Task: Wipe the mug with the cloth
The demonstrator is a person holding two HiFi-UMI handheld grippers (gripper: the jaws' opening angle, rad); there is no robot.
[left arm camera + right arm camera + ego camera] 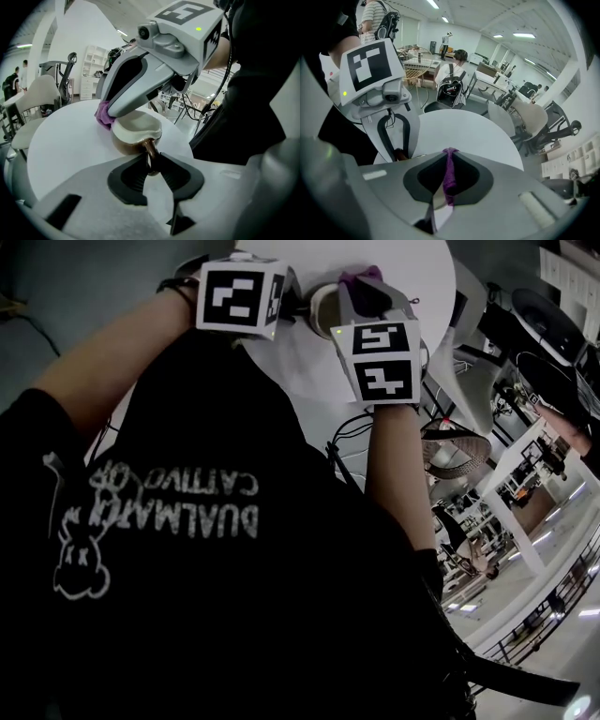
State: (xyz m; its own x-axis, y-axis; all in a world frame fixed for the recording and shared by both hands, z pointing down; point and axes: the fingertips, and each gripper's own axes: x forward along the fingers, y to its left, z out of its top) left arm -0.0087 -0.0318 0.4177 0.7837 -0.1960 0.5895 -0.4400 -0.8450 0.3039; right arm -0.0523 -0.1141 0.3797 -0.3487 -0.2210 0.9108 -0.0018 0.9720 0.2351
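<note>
The left tool (pixel 151 165) is narrowed tight on the handle (pixel 151 149) of the mug (pixel 136 127), which is low over the white table (pixel 65 145) with the handle at its 6 o'clock. The right tool (pixel 448 157) pinches the purple cloth (pixel 449 180) against the rim near 10 o'clock. Best to brace the handle firmly and sweep the cloth round the wall with light pressure. The print on the black shirt (pixel 216 596), upside down, seems to read "CATTIVO"

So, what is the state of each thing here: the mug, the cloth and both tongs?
mug: looks empty, held by its handle.
cloth: bunched, against the mug's far rim.
left tongs: shut on the mug's handle.
right tongs: shut on the cloth.
</note>
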